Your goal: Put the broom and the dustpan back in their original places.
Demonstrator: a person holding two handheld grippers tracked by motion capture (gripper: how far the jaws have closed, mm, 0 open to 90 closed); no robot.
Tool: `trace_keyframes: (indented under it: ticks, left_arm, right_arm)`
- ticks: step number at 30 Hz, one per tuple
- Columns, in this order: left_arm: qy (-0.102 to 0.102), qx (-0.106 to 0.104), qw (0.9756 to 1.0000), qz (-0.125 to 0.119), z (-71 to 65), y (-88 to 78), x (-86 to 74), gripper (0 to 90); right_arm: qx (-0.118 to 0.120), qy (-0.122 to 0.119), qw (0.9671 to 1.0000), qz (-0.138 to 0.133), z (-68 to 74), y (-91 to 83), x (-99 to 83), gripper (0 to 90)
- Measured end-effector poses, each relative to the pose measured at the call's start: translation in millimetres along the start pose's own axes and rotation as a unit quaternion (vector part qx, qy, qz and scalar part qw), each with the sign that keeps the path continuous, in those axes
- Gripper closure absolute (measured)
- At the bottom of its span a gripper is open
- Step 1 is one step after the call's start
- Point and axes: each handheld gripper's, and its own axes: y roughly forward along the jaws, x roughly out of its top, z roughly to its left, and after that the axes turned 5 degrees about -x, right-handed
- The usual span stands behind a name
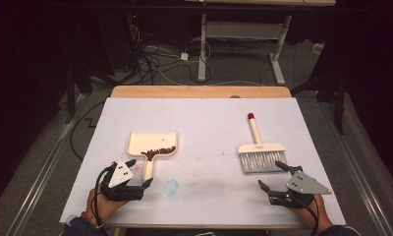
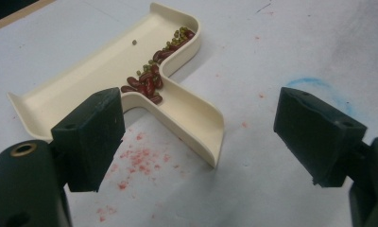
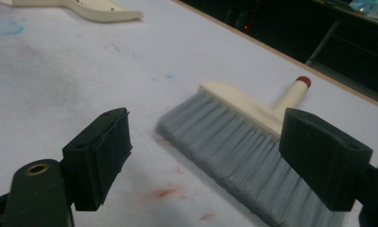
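Left gripper (image 1: pixel 137 173): jaws spread wide, holding nothing, low at the near left of the table (image 1: pixel 204 110). Dustpan (image 1: pixel 153 143) sits just ahead of it, handle pointing back at the gripper, long axis running near-to-far. In the left gripper view the handle end (image 2: pixel 210 137) lies between the jaws, slightly left of centre, not touched.

Right gripper (image 1: pixel 274 176): jaws also spread, empty, near right. Brush (image 1: pixel 260 148) is just beyond it, bristles toward the gripper, handle pointing away, red cap at the far tip.

Likely next grab: left is nearer the dustpan, right nearer the brush.

Dustpan: cream rigid plastic, smooth, raised rim, shallow. Beans (image 2: pixel 151 80), dark red plus small green ones, are piled at its neck. Bristles (image 3: pixel 244 151): grey, soft, dense. Table cover: white, stained red and blue.
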Motion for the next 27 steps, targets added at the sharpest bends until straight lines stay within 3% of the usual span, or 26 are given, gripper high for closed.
trace_keyframes:
  ticks: [4,9,17,27]
  left_arm:
    - [0.001,0.004,1.0,-0.008,1.9,-0.6,3.3,16.8]
    - [0.003,0.004,1.0,-0.005,-0.2,1.2,3.7,16.8]
    - [0.016,0.009,0.9998,-0.009,-3.8,-2.2,5.2,16.8]
    - [0.01,0.009,0.9999,-0.005,-3.2,-0.6,3.8,16.9]
  right_arm:
    - [0.009,-0.003,0.9999,0.011,3.4,3.8,-0.6,17.7]
    - [-0.002,0.012,0.9999,0.005,3.0,0.2,3.2,17.6]
    - [-0.011,0.003,0.9999,0.004,2.8,0.1,5.4,17.5]
    - [-0.012,0.005,0.9999,0.004,1.6,2.4,8.4,17.5]
